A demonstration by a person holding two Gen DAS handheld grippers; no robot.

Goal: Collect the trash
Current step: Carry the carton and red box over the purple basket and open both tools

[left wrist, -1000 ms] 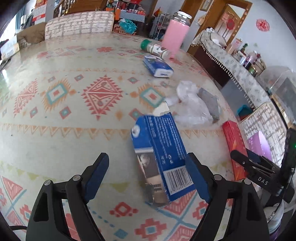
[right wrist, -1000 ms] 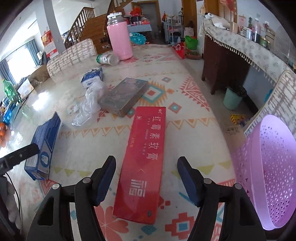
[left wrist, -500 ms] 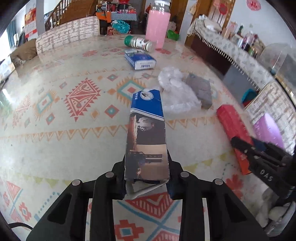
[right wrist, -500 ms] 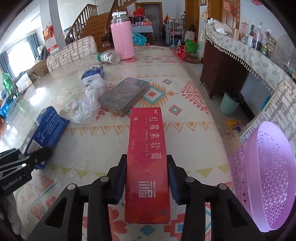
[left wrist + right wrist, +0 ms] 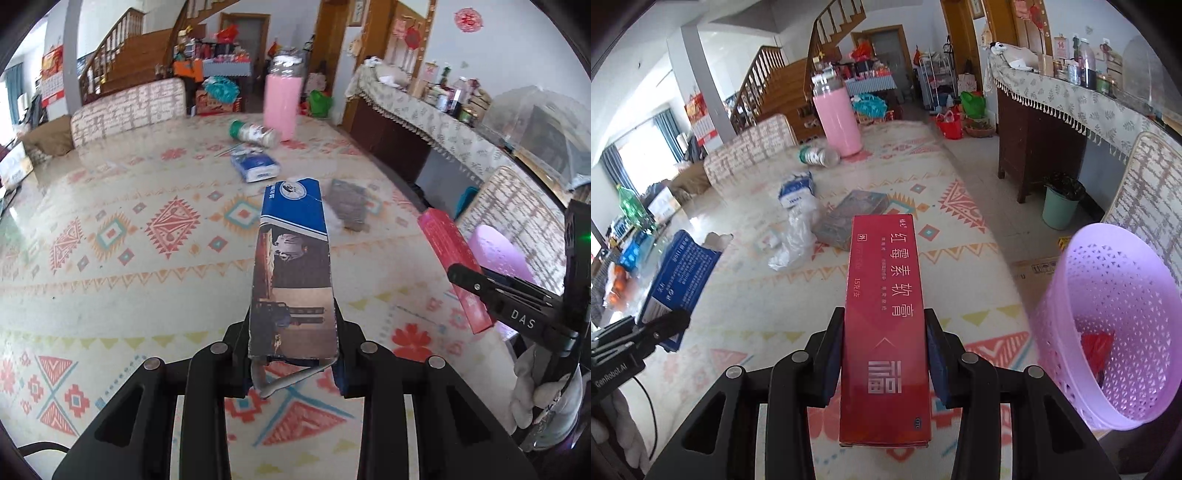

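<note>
While both grippers are clamped on cartons, the scene splits neatly: left gripper [image 5: 291,354] is clenched on the near end of a blue box [image 5: 291,266], w/ the box sticking forward & up off the table [image 5: 110,295], its bottom flap hanging open under the pads. Right gripper [image 5: 884,365] grips a long red box [image 5: 886,325] by its sides, also raised clear of the tablecloth, printed face up. Lilac basket [image 5: 1108,332] sits just right of the red box, off the table edge, w/ smth red already inside (can't tell what). Left on the table: clear plastic bag [image 5: 796,240], touching a flat grey box [image 5: 855,218]; small blue-white pack [image 5: 796,190] just behind the bag; a green-capped bottle [image 5: 818,157] lying on its side next to a tall pink flask [image 5: 836,122] at the far end. From left cam the red box [image 5: 454,266] shows at right, held in front of the basket [image 5: 498,254].
</note>
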